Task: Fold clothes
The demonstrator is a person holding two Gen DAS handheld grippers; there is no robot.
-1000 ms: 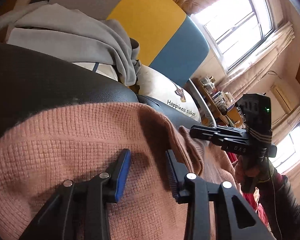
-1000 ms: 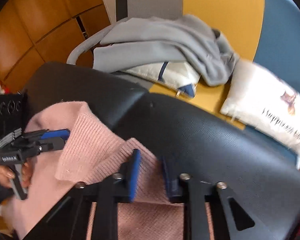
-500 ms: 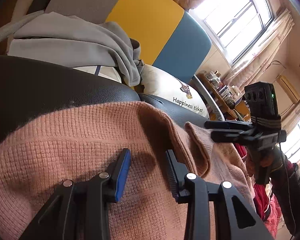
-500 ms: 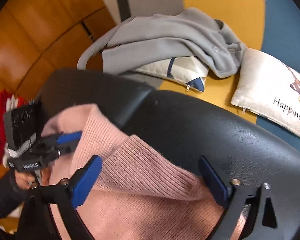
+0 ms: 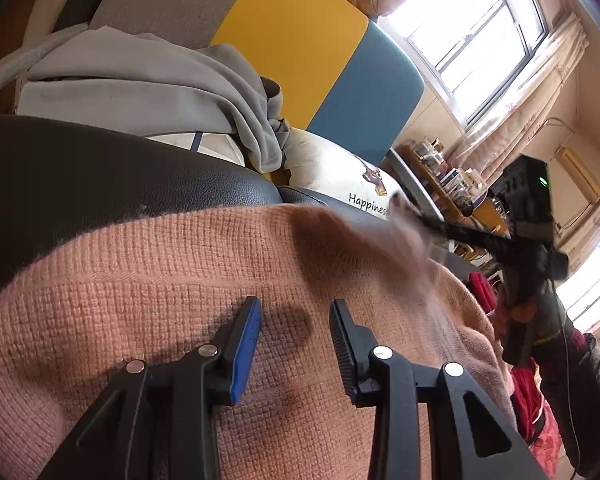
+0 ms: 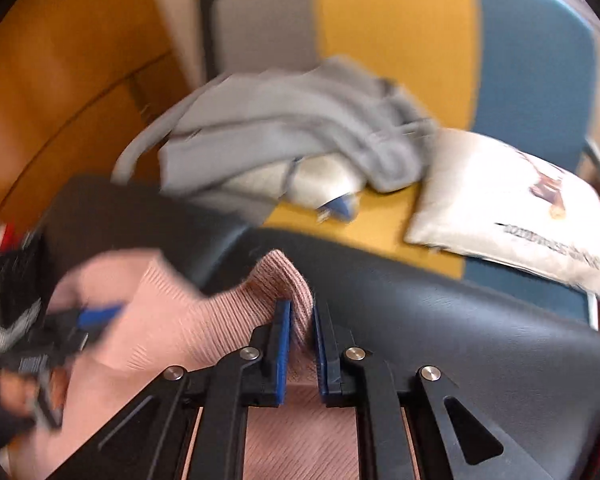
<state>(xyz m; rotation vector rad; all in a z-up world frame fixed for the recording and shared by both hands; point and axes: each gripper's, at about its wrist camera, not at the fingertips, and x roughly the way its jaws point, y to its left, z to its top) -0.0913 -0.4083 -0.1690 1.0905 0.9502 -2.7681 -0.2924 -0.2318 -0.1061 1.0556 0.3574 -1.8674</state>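
A pink knit sweater (image 5: 180, 280) lies over a black leather seat (image 5: 80, 168). My left gripper (image 5: 294, 316) hovers over the sweater's body with its jaws a finger-width apart and nothing between them. In the right wrist view my right gripper (image 6: 301, 312) is shut on a raised ribbed fold of the sweater (image 6: 288, 280) and lifts it. The right gripper also shows in the left wrist view (image 5: 428, 224), blurred, pulling a fold up. The left gripper shows blurred at the left of the right wrist view (image 6: 88, 320).
A grey hoodie (image 6: 292, 128) lies heaped on a white cushion on the yellow and blue chair (image 6: 400, 40) behind the seat. A white printed cushion (image 6: 508, 204) lies to its right. A cluttered shelf (image 5: 444, 176) and bright windows stand at the far right.
My right gripper has closed from wide open onto a ribbed fold of the sweater and lifted it. My left gripper has stayed over the sweater, jaws unchanged.
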